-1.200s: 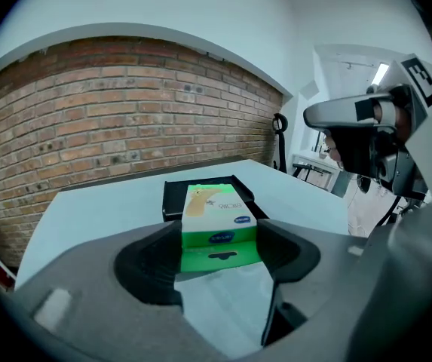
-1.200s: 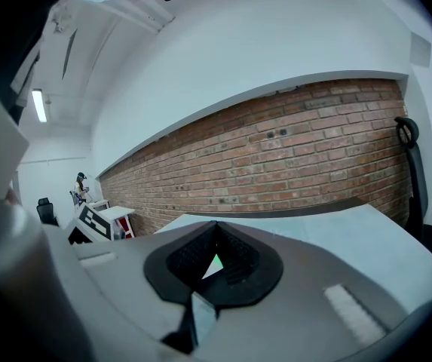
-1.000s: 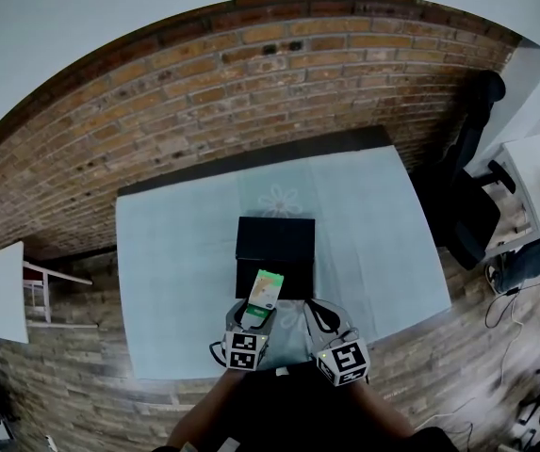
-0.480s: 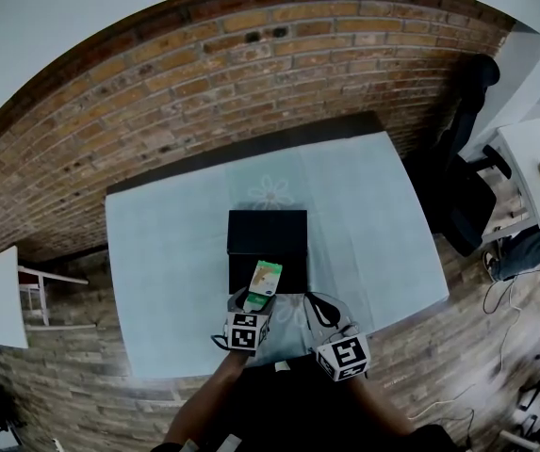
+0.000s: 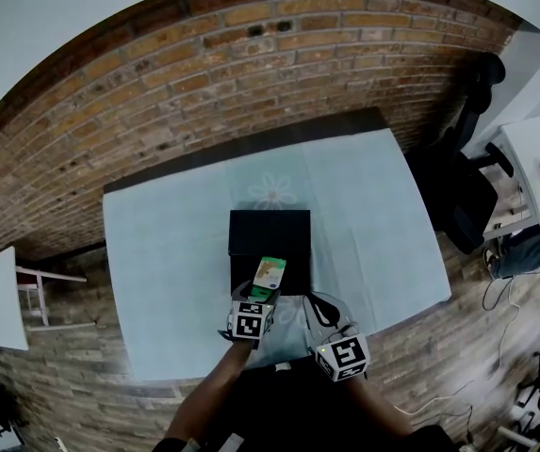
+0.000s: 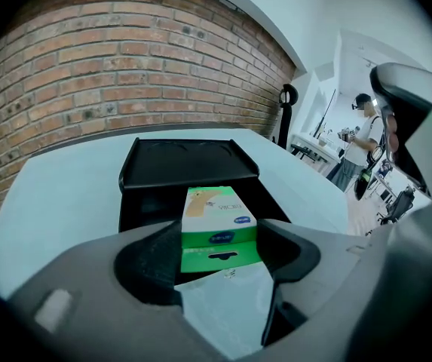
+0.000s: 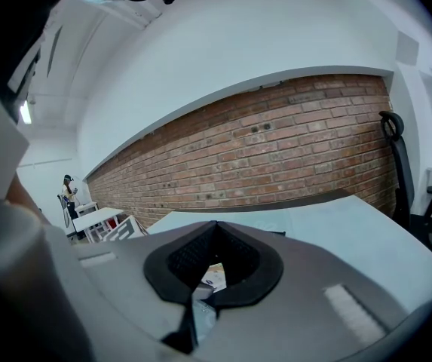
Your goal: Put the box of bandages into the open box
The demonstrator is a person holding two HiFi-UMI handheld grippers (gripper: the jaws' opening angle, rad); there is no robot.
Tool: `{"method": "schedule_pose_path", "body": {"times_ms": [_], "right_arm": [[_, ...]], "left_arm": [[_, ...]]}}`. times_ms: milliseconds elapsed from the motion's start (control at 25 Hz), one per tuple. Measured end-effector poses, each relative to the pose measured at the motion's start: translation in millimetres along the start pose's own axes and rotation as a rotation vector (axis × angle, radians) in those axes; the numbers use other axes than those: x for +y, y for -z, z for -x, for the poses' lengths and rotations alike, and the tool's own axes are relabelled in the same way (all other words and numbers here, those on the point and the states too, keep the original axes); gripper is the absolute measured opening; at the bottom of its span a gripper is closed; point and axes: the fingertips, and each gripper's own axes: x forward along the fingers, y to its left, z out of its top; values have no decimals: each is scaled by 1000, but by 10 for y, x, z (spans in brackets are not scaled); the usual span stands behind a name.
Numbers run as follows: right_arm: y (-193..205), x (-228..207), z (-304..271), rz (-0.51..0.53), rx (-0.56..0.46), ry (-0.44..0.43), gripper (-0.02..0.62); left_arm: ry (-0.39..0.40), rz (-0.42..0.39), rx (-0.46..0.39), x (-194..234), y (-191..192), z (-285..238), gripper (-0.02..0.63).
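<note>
The box of bandages (image 5: 270, 274), green and white, hangs tilted over the near edge of the open black box (image 5: 268, 236). My left gripper (image 5: 261, 294) is shut on its near end. In the left gripper view the box of bandages (image 6: 217, 219) sits between the two dark pads (image 6: 149, 256), with the black box (image 6: 189, 164) and its raised lid just beyond. My right gripper (image 5: 316, 303) stays to the right, near the table's front edge, with nothing in it. In the right gripper view its jaws (image 7: 194, 302) meet at the tips.
The black box stands mid-table on a pale blue cloth (image 5: 166, 252). A brick wall (image 5: 204, 92) runs behind the table. A black office chair (image 5: 463, 186) and a white side table (image 5: 533, 172) are on the right. A person (image 6: 361, 138) stands far off.
My left gripper has sunk and moved a little further away from me with the box of bandages, which now hangs more over the black box. The right gripper has stayed put.
</note>
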Motion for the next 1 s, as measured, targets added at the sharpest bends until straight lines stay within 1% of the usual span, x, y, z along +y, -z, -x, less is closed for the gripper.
{"method": "schedule_pose_path", "body": {"times_ms": [400,640,880,1000], "right_arm": [[37,-89,-141,-20,21,15,2],[35,-126,-217,-27,34,16,2],[52,-172,-242,-30,39,18,2],[58,-181,-243,-31,40,19,2]], "left_arm": [[4,39,70,139,34,-194,321],[11,53,106,138,86,-272,323],[-14,16,137,136,163,-359,327],[-12,0,130,122,162,-414,328]]}}
